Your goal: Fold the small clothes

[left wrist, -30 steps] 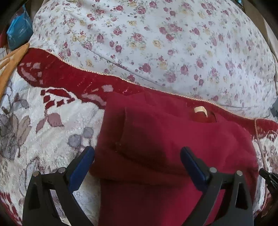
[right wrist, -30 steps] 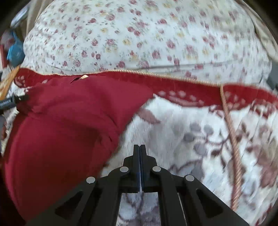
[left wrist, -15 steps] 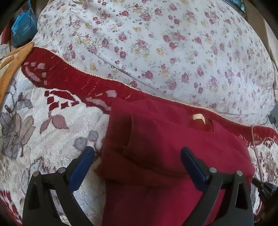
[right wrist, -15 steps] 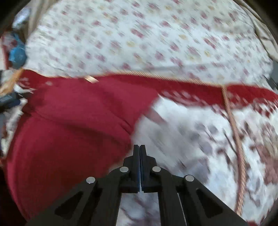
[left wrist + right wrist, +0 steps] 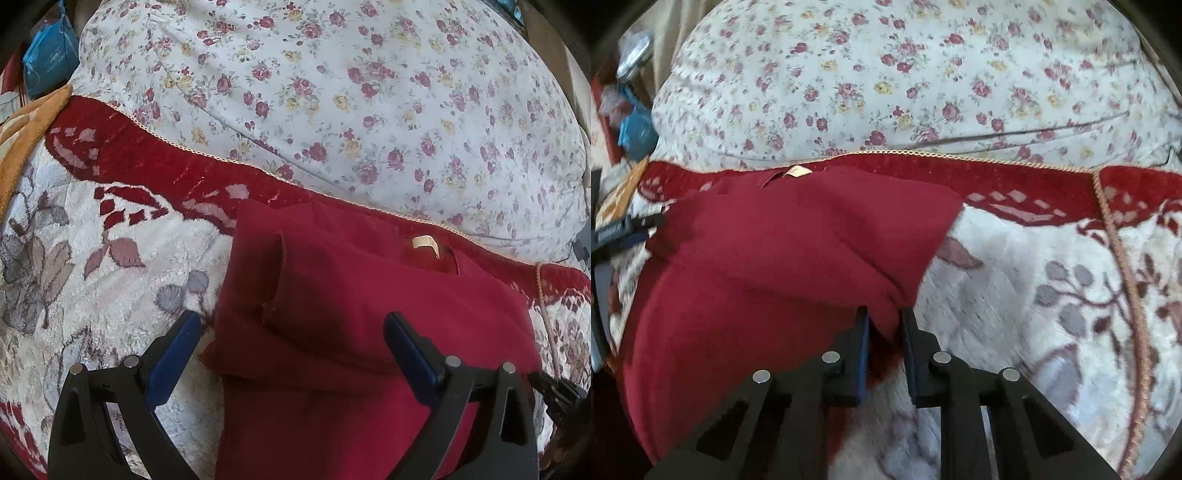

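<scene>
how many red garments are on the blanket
1: a dark red knit garment, partly folded, lies on the fluffy white and red floral blanket just in front of the rose-print quilt. Its lower part runs out of frame, so another piece could be hidden.

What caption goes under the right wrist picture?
Right gripper jaws, just opening, straddle the red garment's folded edge on the leafy blanket.

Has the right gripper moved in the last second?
Yes. The right gripper has shifted toward the red garment, off the blanket; its jaws have just been opening around the garment's edge.
</scene>
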